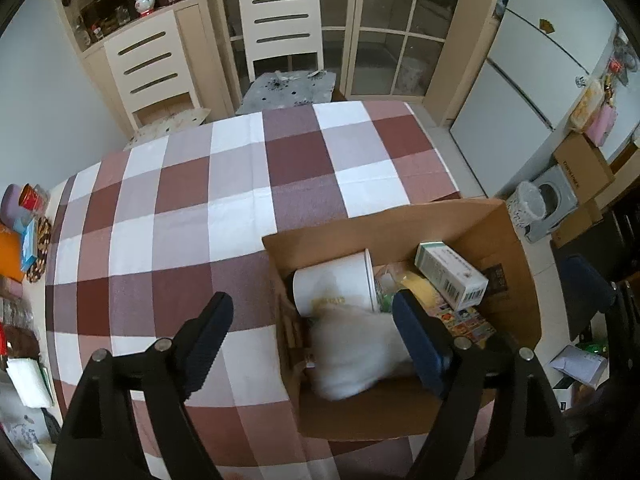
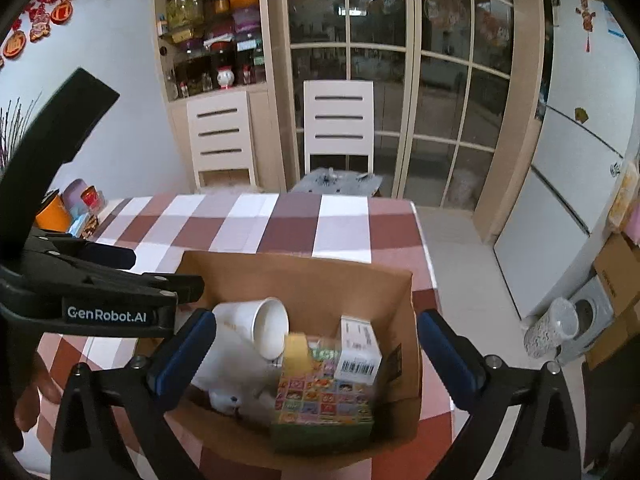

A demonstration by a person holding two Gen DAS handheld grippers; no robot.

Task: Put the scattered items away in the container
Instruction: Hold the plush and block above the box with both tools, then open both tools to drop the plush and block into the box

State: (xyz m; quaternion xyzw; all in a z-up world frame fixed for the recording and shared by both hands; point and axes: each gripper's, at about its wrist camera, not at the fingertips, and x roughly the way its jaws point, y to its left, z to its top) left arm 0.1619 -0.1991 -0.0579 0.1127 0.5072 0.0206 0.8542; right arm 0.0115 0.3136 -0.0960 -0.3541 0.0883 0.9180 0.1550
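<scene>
Left wrist view: the left gripper (image 1: 312, 340) hangs over the near left corner of the cardboard box (image 1: 516, 264), jaws spread apart with nothing pressed between the pads. One finger is over the checked tablecloth (image 1: 192, 216), the other over the box interior. A white fluffy item (image 1: 356, 352), blurred, lies in the box between and below the fingers; I cannot tell what it is, nor whether it touches either pad.

Box contents from this side: a white paper cup (image 1: 340, 284) on its side with yellow print, its rim towards the box centre; a white-and-green carton (image 1: 452, 276) with a barcode, tilted against the far right; a colourful flat pack (image 1: 468, 324) beneath it.

Right wrist view: the right gripper (image 2: 316, 356) stands wide open above the same box (image 2: 304, 276), blue pads either side of its opening, gripping nothing. Inside: the paper cup (image 2: 260, 328) lying down with its mouth facing the camera, a yellow block (image 2: 297, 354) just beside it, the barcoded carton (image 2: 360, 352) resting on a pack printed with colourful squares (image 2: 324, 404), and the white fluffy item (image 2: 228, 380) at the near left.

The box sits at the table's near right edge. No scattered items show on the cloth's open area.

The left gripper's body (image 2: 100, 292) crosses the left of this view.
</scene>
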